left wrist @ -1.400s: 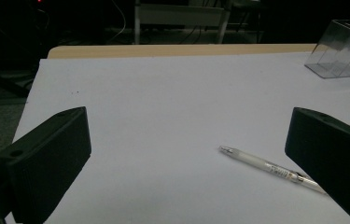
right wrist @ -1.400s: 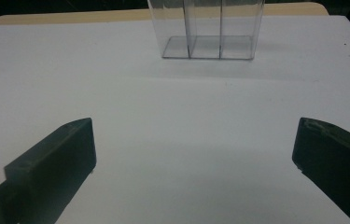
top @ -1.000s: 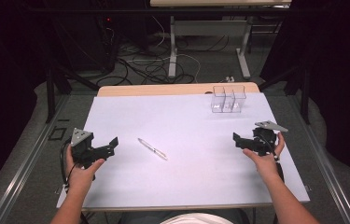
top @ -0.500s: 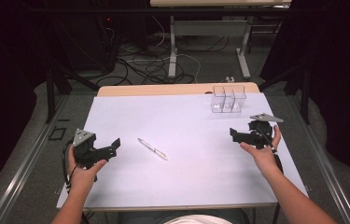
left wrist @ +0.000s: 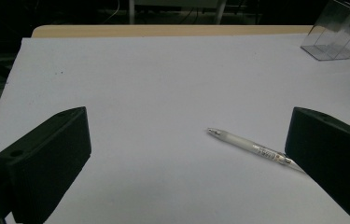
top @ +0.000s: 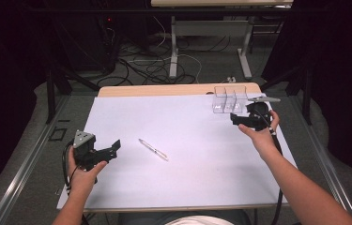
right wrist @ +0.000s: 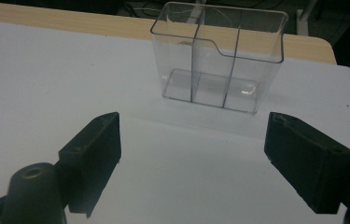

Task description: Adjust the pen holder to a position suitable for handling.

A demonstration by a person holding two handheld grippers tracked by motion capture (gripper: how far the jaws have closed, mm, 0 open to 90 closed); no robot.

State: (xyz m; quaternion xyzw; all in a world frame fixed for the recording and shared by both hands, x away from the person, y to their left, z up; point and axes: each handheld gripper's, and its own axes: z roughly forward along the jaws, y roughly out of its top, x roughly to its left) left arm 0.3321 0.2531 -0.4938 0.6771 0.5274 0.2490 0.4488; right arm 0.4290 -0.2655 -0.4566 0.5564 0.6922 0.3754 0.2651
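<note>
The step in hand looks like the approach, with nothing grasped yet. The right gripper has its jaws released and spread wide, and the clear organizer stands upright on the tabletop just ahead of them, centred in the gap between the two jaws as the right gripper view shows it, near but not touching. The left gripper is likewise released, jaws well apart, and the pen lies flat ahead of them, its rear end running behind the right-hand jaw in the left gripper view and its tip pointing back toward the gap. Judging from this, the next move calls for the right jaws to go forward and straddle a wall or the body of the organizer, or steady it, while the left jaws swing toward the pen so that its barrel sits crosswise between them before closing; the pen is thin and lies flush on the sheet, so the jaws would need to come low. Counted: one pen, one organizer with three compartments, two grippers.
</note>
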